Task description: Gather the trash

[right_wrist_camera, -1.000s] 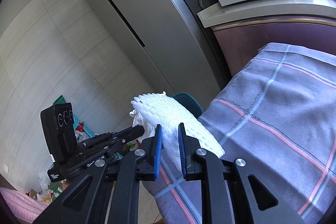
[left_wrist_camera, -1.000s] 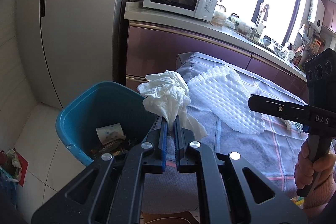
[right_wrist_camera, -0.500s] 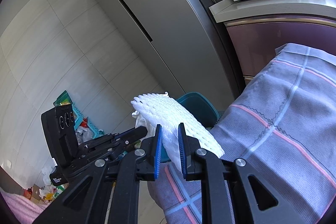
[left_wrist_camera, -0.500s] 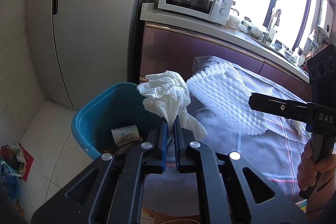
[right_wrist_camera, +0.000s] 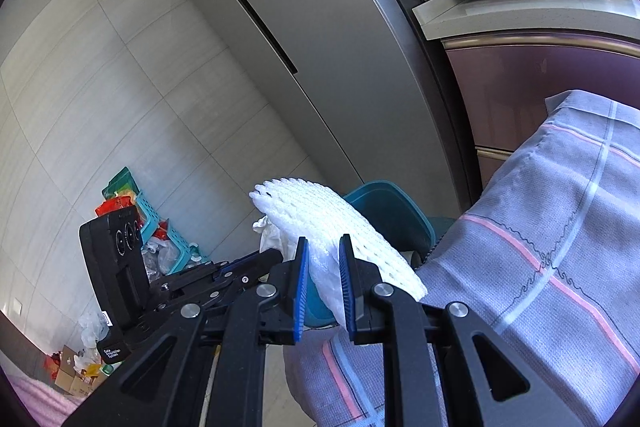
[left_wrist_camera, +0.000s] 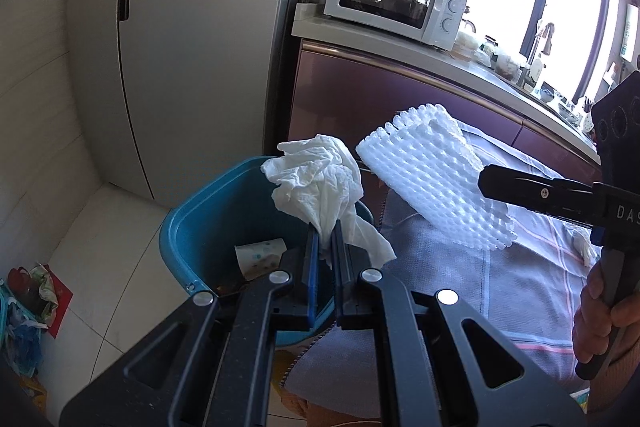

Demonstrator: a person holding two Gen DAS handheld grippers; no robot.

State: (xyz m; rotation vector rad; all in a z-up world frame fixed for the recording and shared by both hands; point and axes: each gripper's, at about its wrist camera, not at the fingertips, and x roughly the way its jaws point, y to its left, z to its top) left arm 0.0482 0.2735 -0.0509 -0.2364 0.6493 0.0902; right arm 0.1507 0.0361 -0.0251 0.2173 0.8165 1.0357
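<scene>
My left gripper (left_wrist_camera: 325, 233) is shut on a crumpled white tissue (left_wrist_camera: 316, 183), which hangs above the near rim of a teal bin (left_wrist_camera: 192, 219). A paper cup (left_wrist_camera: 260, 255) and dark scraps lie inside the bin. My right gripper (right_wrist_camera: 323, 247) is shut on a white foam net sheet (right_wrist_camera: 320, 215), held over the table's left end, just right of the bin (right_wrist_camera: 384, 211). In the left wrist view the foam sheet (left_wrist_camera: 432, 183) sticks out from the right gripper's black finger (left_wrist_camera: 532, 187), and a hand (left_wrist_camera: 600, 315) grips its handle. The left gripper's body (right_wrist_camera: 120, 259) shows at lower left of the right wrist view.
A table under a grey-lilac checked cloth (right_wrist_camera: 560, 247) fills the right side. Behind stand a tall grey fridge (left_wrist_camera: 180, 47), purple cabinets (left_wrist_camera: 360, 95) and a counter with a white microwave (left_wrist_camera: 396, 3). Bags and a green crate of clutter (right_wrist_camera: 132, 203) sit on the tiled floor.
Both grippers have moved left toward the bin, each keeping its load. The bin now sits closer to the middle of the left wrist view and more of it shows in the right wrist view.
</scene>
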